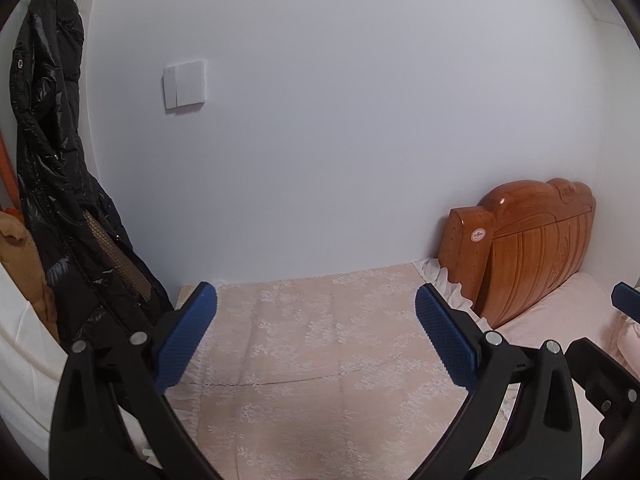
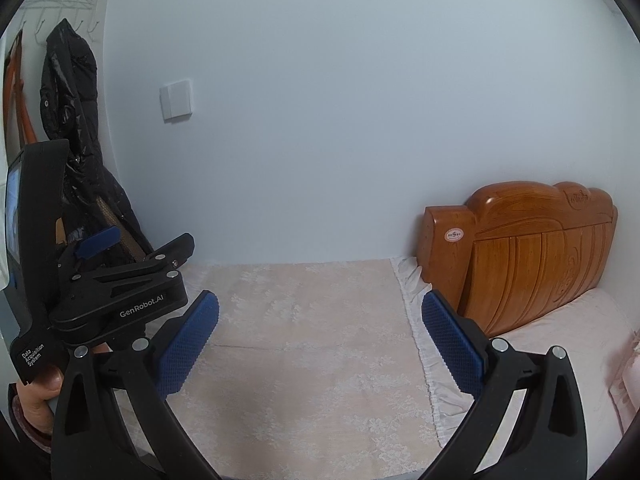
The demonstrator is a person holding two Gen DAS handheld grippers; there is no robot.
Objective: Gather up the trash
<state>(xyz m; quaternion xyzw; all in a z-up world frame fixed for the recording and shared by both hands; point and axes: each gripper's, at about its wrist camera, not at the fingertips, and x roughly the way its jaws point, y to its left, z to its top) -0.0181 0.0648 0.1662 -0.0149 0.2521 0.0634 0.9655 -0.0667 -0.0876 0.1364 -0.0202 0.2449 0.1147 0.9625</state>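
No trash shows in either view. My left gripper [image 1: 316,304] is open and empty, held above a surface covered with a pink lace cloth [image 1: 320,360]. My right gripper [image 2: 320,312] is open and empty above the same lace cloth [image 2: 304,340]. The left gripper's body [image 2: 120,280] shows at the left of the right wrist view, held in a hand. A blue fingertip of the right gripper [image 1: 626,298] shows at the right edge of the left wrist view.
A carved wooden headboard [image 1: 532,248] stands against the white wall at right, with pink bedding [image 1: 560,312] below it. A black puffer jacket [image 1: 56,160] hangs at left. A white wall switch [image 1: 185,84] is on the wall.
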